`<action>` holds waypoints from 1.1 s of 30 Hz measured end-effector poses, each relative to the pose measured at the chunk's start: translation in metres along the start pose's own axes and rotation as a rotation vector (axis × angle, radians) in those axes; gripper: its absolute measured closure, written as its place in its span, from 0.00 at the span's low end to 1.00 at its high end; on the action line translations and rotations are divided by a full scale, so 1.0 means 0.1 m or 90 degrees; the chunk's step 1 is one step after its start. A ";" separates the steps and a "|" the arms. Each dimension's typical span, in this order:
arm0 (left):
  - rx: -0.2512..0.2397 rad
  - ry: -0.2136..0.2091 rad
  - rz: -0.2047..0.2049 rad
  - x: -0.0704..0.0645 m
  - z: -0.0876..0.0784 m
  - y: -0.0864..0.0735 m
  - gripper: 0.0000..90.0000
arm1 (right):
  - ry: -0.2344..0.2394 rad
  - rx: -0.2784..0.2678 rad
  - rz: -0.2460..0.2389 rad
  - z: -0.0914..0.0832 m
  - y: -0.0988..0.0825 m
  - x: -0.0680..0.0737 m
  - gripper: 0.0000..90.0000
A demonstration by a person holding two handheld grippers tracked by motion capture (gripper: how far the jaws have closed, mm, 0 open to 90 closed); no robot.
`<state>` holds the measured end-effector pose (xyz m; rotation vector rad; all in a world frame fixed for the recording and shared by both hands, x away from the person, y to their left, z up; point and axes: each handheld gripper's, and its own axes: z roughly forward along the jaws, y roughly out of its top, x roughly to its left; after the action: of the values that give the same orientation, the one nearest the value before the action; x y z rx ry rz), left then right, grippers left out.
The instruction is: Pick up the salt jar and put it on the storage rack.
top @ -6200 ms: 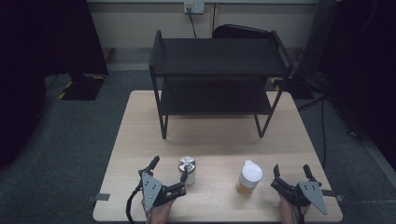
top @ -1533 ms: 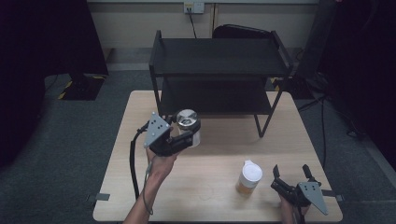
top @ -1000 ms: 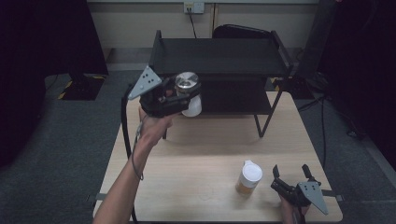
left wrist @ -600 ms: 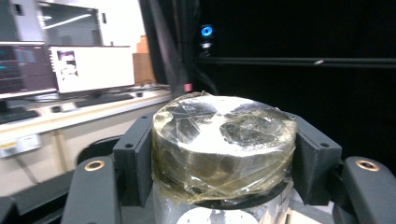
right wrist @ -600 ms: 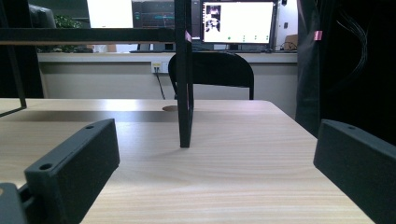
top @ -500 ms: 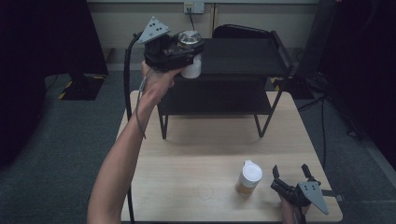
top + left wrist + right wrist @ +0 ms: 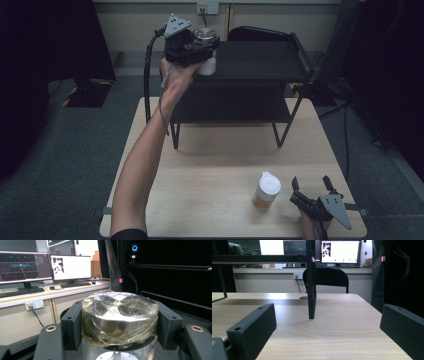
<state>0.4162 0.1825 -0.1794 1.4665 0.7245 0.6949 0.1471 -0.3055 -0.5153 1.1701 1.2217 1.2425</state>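
A jar point(image 7: 205, 44) with a foil-and-film covered top is held high over the left end of the black rack's top shelf point(image 7: 260, 60). My left gripper point(image 7: 202, 49) is shut on it; in the left gripper view the jar point(image 7: 120, 320) sits clamped between both jaws. A small orange bottle with a white cap point(image 7: 266, 191) stands on the table's front right. My right gripper point(image 7: 312, 189) rests on the table just right of that bottle, open, with nothing between its jaws; the right gripper view shows my right gripper point(image 7: 324, 335) facing a rack leg point(image 7: 311, 290).
The two-tier black rack occupies the back half of the wooden table point(image 7: 220, 170). A dark chair point(image 7: 255, 34) stands behind the rack. Desks with monitors point(image 7: 67, 267) line the far wall. The person's left forearm point(image 7: 145, 155) stretches over the table's left side.
My left gripper lifted the jar from the table's front, up and away, to the height of the rack's top shelf. The right gripper and the orange bottle stayed put.
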 end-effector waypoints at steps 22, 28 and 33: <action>-0.001 -0.046 -0.004 0.22 -0.05 -0.05 0.00 | 0.014 -0.001 0.000 0.00 0.00 -0.03 0.00; -0.023 -0.048 -0.010 0.17 -0.12 -0.10 0.00 | 0.013 0.000 0.000 0.00 0.00 -0.03 0.00; -0.029 -0.044 0.019 0.06 -0.19 -0.11 0.00 | 0.014 -0.001 0.000 -0.01 0.00 -0.03 0.00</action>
<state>0.4045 0.1993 -0.1903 1.4548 0.6311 0.6760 0.1466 -0.3089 -0.5155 1.1587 1.2372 1.2597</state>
